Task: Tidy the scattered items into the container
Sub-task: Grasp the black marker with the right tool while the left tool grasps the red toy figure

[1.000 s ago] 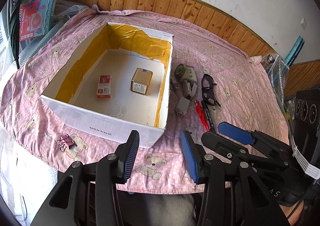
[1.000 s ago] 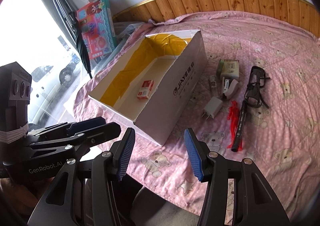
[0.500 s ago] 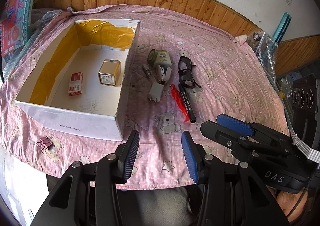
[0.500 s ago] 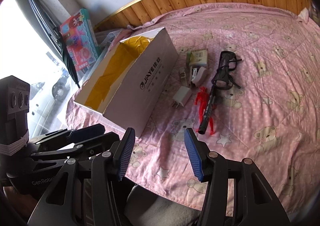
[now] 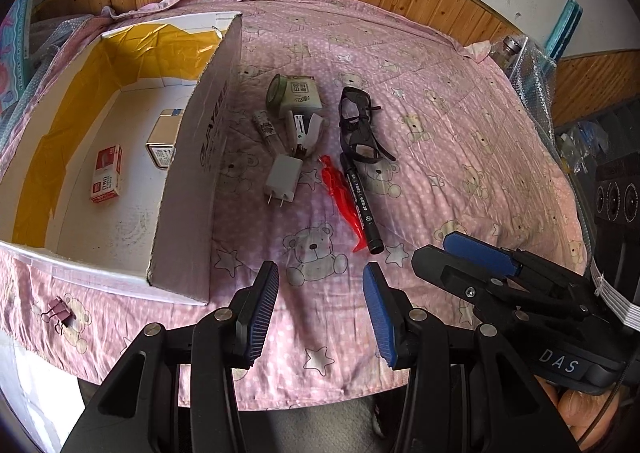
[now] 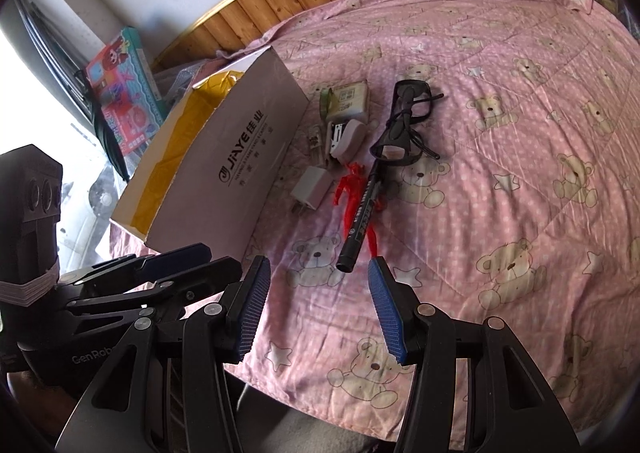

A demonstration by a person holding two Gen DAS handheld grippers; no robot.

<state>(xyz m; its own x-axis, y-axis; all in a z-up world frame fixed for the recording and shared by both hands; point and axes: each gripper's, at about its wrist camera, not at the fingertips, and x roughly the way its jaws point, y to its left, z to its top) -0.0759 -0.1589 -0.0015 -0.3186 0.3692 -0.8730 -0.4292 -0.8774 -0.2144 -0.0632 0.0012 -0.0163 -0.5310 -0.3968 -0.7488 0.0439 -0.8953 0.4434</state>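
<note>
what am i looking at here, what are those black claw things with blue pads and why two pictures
Those are two hand-held grippers, one in each of a person's hands, not a robot. Each carries a fisheye camera looking along its fingers, hence two pictures of one scene. The left gripper and right gripper are both open and hold nothing. Below lies a pink bear-print cloth with a white cardboard box lined in yellow. Beside the box sit a white plug adapter, a red plastic figure, a black marker pen and black glasses. A small red-and-white packet already lies inside the box.
</note>
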